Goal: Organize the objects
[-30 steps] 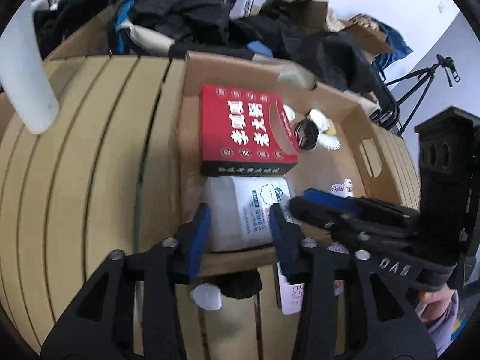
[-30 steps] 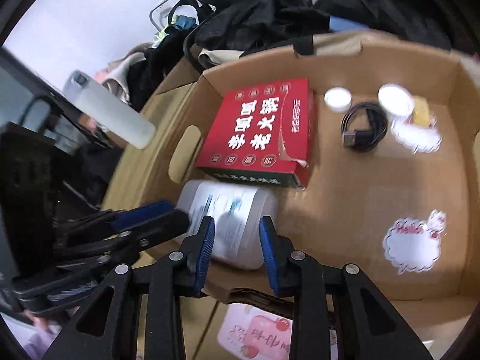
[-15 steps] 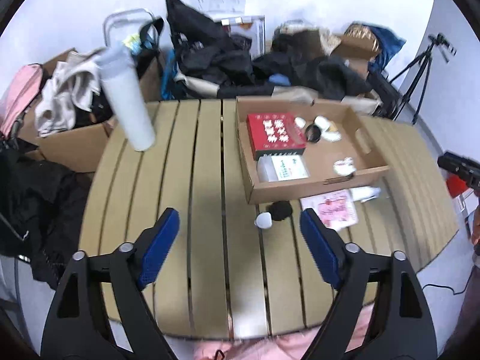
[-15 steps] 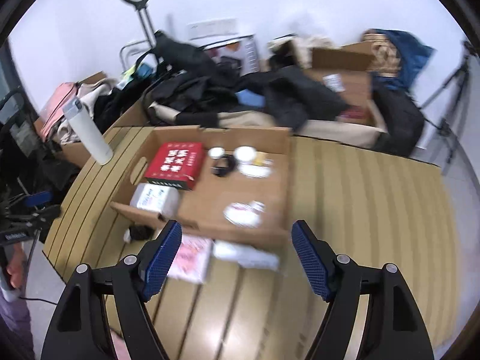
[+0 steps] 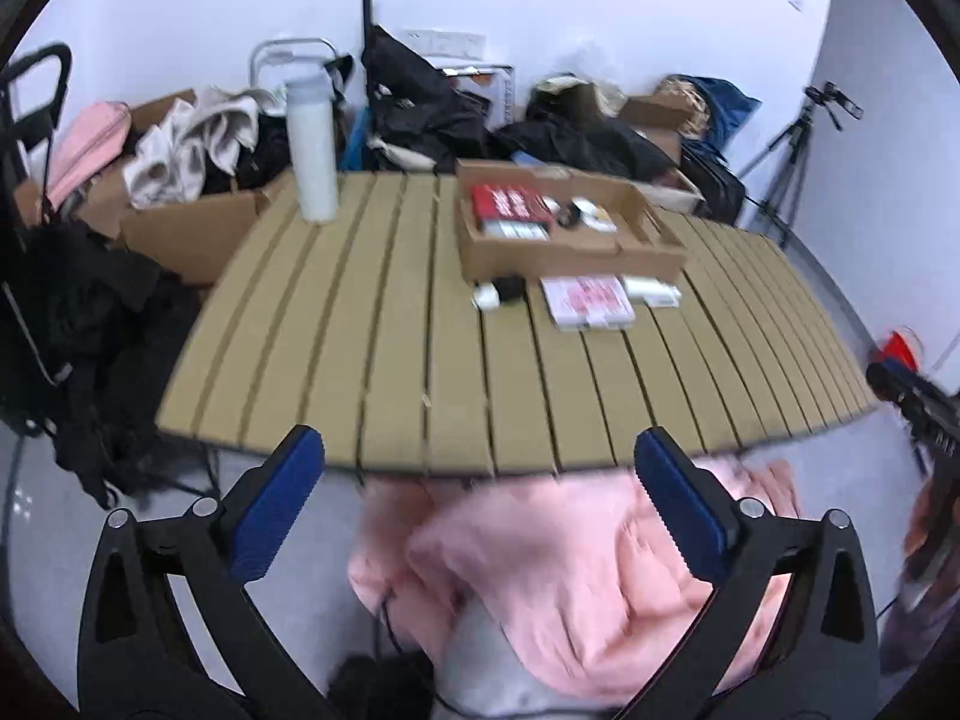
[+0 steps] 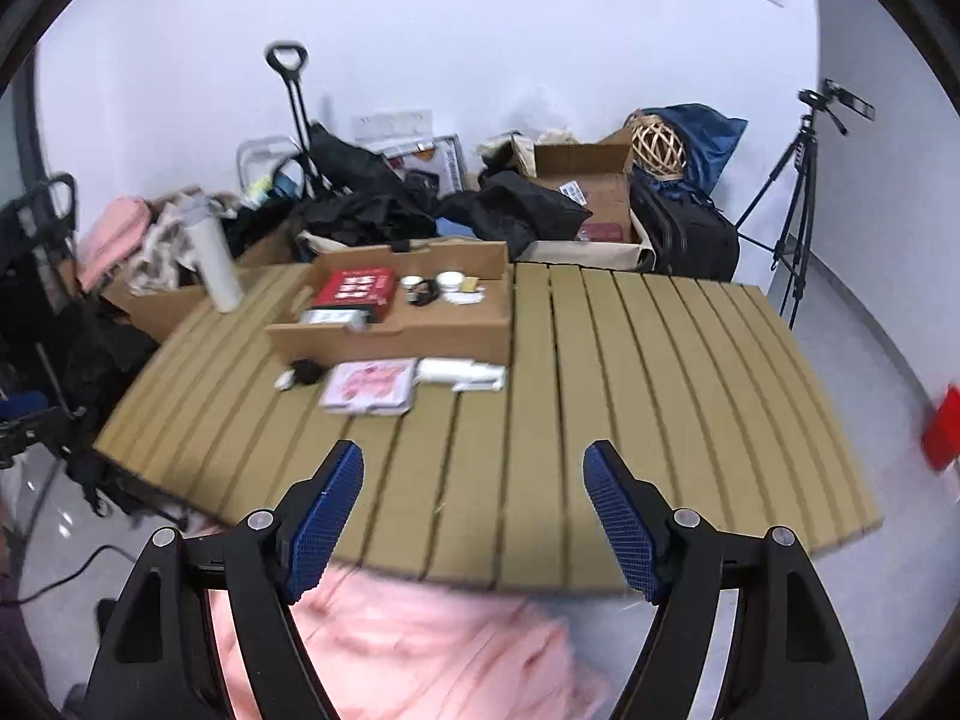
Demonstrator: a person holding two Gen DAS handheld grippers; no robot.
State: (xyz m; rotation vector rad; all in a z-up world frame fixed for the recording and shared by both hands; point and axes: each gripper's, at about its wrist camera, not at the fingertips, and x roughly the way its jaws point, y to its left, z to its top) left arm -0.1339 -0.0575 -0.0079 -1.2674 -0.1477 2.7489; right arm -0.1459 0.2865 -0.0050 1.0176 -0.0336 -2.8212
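A cardboard box on the slatted table holds a red box, a white wipes pack, a black cable and small white items. In front of it lie a black item with a white cap, a pink-and-white pack and a white pack. My left gripper hangs off the table's near edge, its jaws opening with nothing between them. My right gripper stands open and empty over the near edge, far from the cardboard box and the pink-and-white pack.
A tall white bottle stands at the table's far left corner. Dark bags, clothes and cartons pile up behind the table. A tripod stands at the right wall. Pink cloth lies below the near edge.
Both grippers let go of the white wipes pack in the box, pulled far back and up past the table's near edge, and spread wide.
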